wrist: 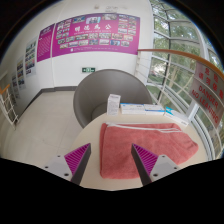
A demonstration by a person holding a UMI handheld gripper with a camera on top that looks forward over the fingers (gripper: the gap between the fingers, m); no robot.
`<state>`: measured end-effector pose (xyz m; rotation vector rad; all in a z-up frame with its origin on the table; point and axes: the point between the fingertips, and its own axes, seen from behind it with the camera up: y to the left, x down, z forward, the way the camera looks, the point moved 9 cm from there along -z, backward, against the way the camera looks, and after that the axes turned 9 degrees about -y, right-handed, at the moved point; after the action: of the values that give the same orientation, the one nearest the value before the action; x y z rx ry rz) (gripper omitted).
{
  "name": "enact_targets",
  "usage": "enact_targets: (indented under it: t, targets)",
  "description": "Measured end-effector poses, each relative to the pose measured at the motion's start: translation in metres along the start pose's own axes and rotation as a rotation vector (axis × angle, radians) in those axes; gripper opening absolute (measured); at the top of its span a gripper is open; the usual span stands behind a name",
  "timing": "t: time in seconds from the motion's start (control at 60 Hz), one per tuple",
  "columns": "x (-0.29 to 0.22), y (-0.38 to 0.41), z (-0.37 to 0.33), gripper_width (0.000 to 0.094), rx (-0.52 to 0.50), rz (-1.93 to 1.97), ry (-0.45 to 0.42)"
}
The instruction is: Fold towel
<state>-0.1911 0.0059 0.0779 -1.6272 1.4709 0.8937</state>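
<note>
A pink towel (147, 142) lies flat on a pale round table (55, 145), spread out ahead of my gripper and reaching to the right. My gripper (112, 160) hovers above the towel's near left part. Its two fingers with magenta pads (78, 157) stand wide apart and hold nothing. The towel's near edge runs between the fingertips.
A white box (114, 103) and a long white-and-blue box (152, 108) stand at the table's far edge. A grey chair (95, 95) is behind the table. A wall with pink posters (100, 35) is beyond. Windows run along the right.
</note>
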Motion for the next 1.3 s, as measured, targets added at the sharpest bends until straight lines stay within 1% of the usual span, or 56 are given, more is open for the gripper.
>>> enact_targets:
  t: [0.05,0.083,0.133,0.167,0.3,0.317,0.383,0.433,0.5,0.583,0.667,0.717,0.8,0.867,0.917,0.967,1.083,1.117,1.133,1.167,1.267,1.3]
  targets:
    - [0.003,0.001,0.02,0.0811,0.007,-0.016,0.022]
    - [0.007,0.003,0.032,0.077,0.002,-0.021,0.033]
    - [0.01,0.004,0.042,0.0579,0.002,-0.033,0.05]
    - [0.011,0.0,0.045,0.0451,0.02,-0.051,0.054]
    - [0.012,0.001,0.046,0.0105,0.022,-0.141,0.015]
    - [0.014,-0.001,0.047,0.0081,0.031,-0.158,0.014]
    - [0.014,-0.003,0.048,0.0052,0.027,-0.194,0.007]
    - [0.015,-0.002,0.047,0.0042,0.02,-0.196,0.017]
    - [0.012,-0.001,0.044,0.0039,-0.024,-0.128,0.039]
    - [0.0,0.02,0.024,0.0038,-0.124,-0.018,0.054]
    - [-0.026,0.037,-0.012,0.0038,-0.269,0.088,0.038]
    - [-0.047,0.048,-0.032,0.0038,-0.348,0.149,0.012]
    - [-0.081,0.036,-0.058,0.0039,-0.416,0.186,-0.051]
    - [-0.09,0.016,-0.057,0.0039,-0.415,0.201,-0.075]
    - [-0.09,-0.015,-0.049,0.004,-0.4,0.204,-0.085]
    - [-0.09,-0.035,-0.036,0.0041,-0.347,0.182,-0.076]
    - [-0.067,-0.107,0.001,0.0055,-0.238,0.148,-0.038]
    - [-0.06,-0.124,0.01,0.0084,-0.207,0.128,-0.016]
    - [-0.049,-0.137,0.022,0.0117,-0.196,0.117,-0.009]
    - [-0.047,-0.149,0.021,0.0228,-0.167,0.1,0.008]
    - [-0.042,-0.19,0.026,0.0721,-0.088,0.038,0.003]
    - [-0.044,-0.198,0.02,0.0864,-0.073,0.025,-0.008]
